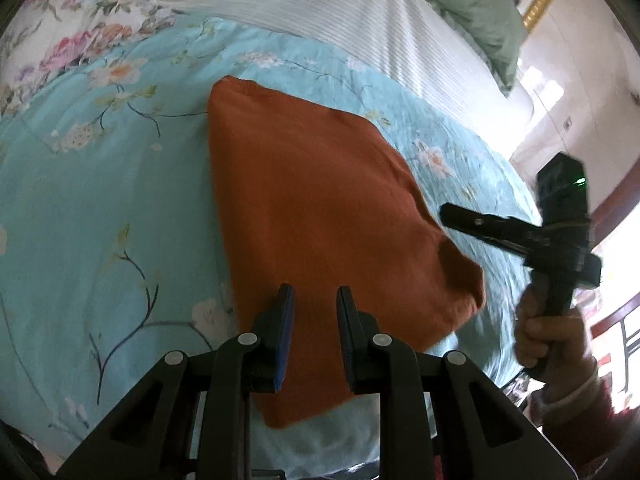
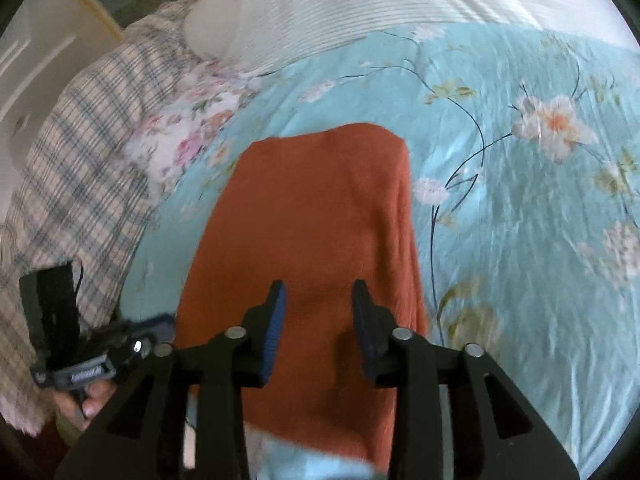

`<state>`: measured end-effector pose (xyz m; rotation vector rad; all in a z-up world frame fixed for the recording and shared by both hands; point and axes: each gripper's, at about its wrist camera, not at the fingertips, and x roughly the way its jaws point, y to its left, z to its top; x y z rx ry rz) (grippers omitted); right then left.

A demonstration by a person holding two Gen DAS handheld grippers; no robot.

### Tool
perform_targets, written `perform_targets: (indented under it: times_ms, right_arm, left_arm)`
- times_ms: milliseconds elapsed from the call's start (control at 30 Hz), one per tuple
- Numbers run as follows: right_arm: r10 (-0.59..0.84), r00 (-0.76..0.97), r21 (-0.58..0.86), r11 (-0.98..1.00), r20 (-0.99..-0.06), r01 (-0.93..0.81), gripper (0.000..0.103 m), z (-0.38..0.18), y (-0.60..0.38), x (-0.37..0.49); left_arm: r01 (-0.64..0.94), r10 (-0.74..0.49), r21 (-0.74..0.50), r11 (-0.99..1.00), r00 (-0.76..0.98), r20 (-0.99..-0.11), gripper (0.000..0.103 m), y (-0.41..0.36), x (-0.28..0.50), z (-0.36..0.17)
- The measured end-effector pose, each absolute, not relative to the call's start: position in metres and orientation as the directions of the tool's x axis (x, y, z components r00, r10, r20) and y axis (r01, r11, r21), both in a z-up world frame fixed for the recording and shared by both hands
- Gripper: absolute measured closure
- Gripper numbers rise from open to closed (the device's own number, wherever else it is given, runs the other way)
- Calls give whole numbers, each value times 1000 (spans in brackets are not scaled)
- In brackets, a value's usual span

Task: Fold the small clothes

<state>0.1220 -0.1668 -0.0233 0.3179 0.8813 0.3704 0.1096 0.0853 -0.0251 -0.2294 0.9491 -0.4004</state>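
A rust-orange garment (image 1: pixel 320 216) lies folded into a rough rectangle on the light blue floral quilt (image 1: pixel 100 208). My left gripper (image 1: pixel 316 300) is open and empty, hovering above the garment's near edge. The right gripper's body (image 1: pixel 560 232) shows at the right of the left wrist view, held in a hand, off the garment's right side. In the right wrist view the garment (image 2: pixel 312 220) lies below my right gripper (image 2: pixel 318 296), which is open and empty above its near part. The left gripper's body (image 2: pixel 60 328) shows at the lower left there.
A white striped sheet (image 1: pixel 340 4) covers the bed beyond the quilt. A green pillow (image 1: pixel 480 8) lies at the far right. A plaid cloth (image 2: pixel 80 152) and a pink floral fabric (image 2: pixel 188 136) lie left of the quilt. A wall (image 1: pixel 580 80) stands beyond.
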Motion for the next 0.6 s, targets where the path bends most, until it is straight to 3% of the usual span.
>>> perform_targets:
  times_ms: [100, 367, 600]
  right_arm:
    - [355, 550, 323, 933, -756, -159, 59, -47, -164, 117]
    - [324, 579, 296, 944, -748, -145, 60, -56, -168, 120]
    - [345, 585, 318, 936, -734, -152, 60, -62, -172, 117]
  left_arm:
    - [232, -394, -319, 919, 512, -763, 82, 82, 100, -36]
    - [203, -327, -258, 945, 515, -792, 83, 77, 94, -57]
    - [186, -336, -280, 942, 517, -787, 83, 80, 85, -56]
